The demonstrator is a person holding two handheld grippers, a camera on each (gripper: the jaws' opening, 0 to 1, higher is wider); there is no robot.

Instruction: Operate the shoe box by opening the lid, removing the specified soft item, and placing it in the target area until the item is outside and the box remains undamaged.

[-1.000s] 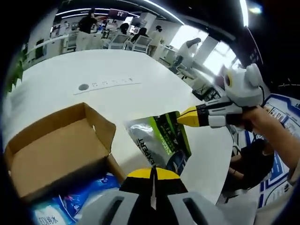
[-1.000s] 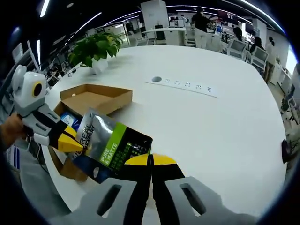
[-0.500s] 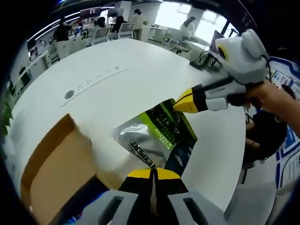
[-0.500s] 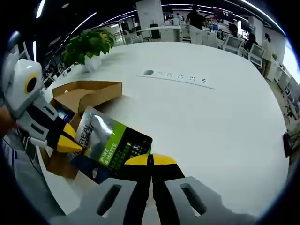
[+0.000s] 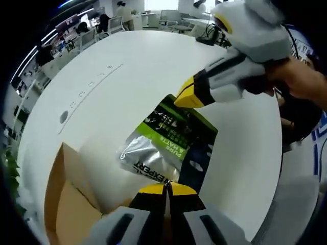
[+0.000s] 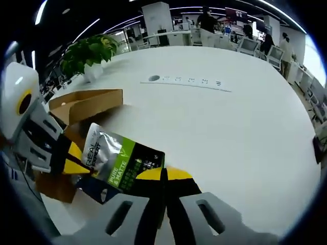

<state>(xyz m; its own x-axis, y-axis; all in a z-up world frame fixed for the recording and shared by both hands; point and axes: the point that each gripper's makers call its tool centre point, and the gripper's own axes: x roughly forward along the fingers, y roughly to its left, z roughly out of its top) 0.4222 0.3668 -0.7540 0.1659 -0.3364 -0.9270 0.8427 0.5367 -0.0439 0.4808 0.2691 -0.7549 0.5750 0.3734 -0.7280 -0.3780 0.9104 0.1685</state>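
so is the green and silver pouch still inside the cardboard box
No, the pouch is out of the cardboard box, held above the white table between the left gripper and the right gripper.

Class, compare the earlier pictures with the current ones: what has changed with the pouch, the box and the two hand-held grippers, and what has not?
The pouch has been carried a little further from the cardboard box, out over the white table. Nothing was let go: the left hand-held gripper and the right hand-held gripper each stay shut on opposite ends of it. The box stays open on the table.
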